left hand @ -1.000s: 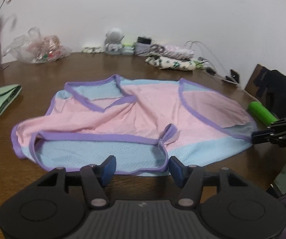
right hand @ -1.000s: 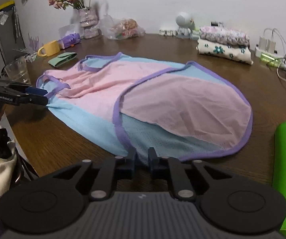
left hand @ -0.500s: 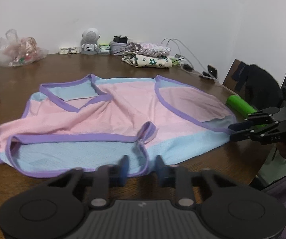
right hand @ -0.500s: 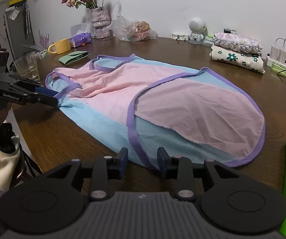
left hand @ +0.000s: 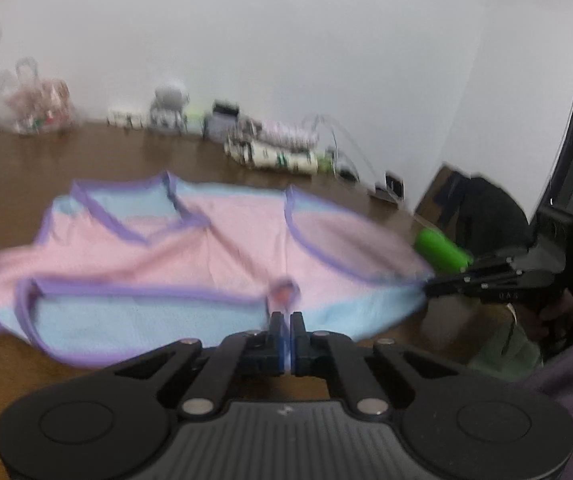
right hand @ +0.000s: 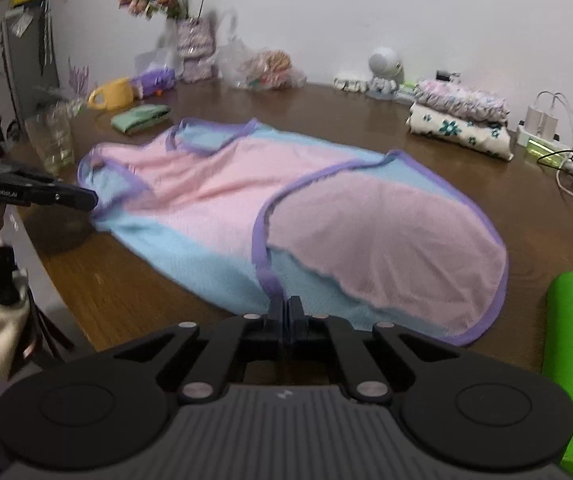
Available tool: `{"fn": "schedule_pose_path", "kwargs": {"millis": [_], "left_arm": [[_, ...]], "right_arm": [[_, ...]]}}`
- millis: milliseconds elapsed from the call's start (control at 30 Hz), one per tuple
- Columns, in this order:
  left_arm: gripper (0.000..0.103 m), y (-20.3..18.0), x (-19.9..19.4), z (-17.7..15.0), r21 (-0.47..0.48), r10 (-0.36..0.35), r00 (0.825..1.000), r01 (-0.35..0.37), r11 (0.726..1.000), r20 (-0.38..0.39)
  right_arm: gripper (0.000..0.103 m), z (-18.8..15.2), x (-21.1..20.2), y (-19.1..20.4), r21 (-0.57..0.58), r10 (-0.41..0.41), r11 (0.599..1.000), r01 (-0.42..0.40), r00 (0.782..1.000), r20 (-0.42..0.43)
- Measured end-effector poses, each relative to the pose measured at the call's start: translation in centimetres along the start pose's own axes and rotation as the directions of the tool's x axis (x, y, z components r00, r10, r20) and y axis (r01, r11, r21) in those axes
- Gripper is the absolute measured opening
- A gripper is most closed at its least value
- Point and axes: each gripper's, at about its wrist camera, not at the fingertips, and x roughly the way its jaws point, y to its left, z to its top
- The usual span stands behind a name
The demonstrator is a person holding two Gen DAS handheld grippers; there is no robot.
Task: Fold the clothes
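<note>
A pink and blue top [right hand: 246, 200] with purple trim lies spread flat on the brown bench [right hand: 134, 296], filling most of my side of it. My left tool [left hand: 286, 320] is pinched shut on the near blue hem beside a small purple loop. My right tool [right hand: 285, 306] is shut on the hem at the other end, where the purple trim meets the edge. The left view is blurred, so I cannot tell how much cloth each pinch has caught.

As I judge it, the fold comes next. To do it well, I would lift both ends together, keep the hem taut between them, and carry it evenly towards the far edge, staying short of the folded clothes [right hand: 458, 120] by the wall.
</note>
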Motion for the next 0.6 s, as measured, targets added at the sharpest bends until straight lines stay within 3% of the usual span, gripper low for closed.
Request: {"fn": "schedule_pose_path", "kwargs": {"millis": [167,233,300,367,467,533,600], "left_arm": [[0.002,1.7,1.7,3.8,0.001,0.016,1.0,-0.016,1.0,0.006],[0.014,1.5,2.2,4.2,-0.015,-0.016,0.999,0.016,1.0,-0.028],[0.048,0.5,2.3,3.6,0.015,-0.043,0.998,0.044,0.999,-0.049],[0.059,-1.0,2.3,2.2,0.094,-0.063,0.996,0.068,0.993,-0.058],[0.056,-2.1,3.2,0.4,0.148,-0.048,0.992,0.066,0.987,-0.12],[0.038,-2.0,3.7,-0.4,0.153,-0.029,0.986,0.055,0.987,-0.166],[0.001,-1.5,3.7,-0.8,0.155,-0.034,0.985,0.061,0.986,-0.169]], "right_arm": [[0.002,3.2,1.4,-1.3,0.047,-0.018,0.999,0.017,0.999,0.03],[0.002,4.6,2.5,-1.9,0.067,-0.038,0.997,0.036,0.999,0.028],[0.003,4.9,3.1,-2.1,0.062,-0.035,0.998,0.033,0.999,0.021],[0.003,4.7,3.5,-2.1,0.062,-0.028,0.998,0.027,1.0,0.011],[0.003,3.9,3.8,-2.1,0.074,-0.013,0.997,0.013,1.0,-0.008],[0.003,3.3,3.9,-2.1,0.082,-0.003,0.997,0.004,1.0,-0.021],[0.003,3.0,3.7,-2.0,0.082,-0.003,0.997,0.005,1.0,-0.023]]}}
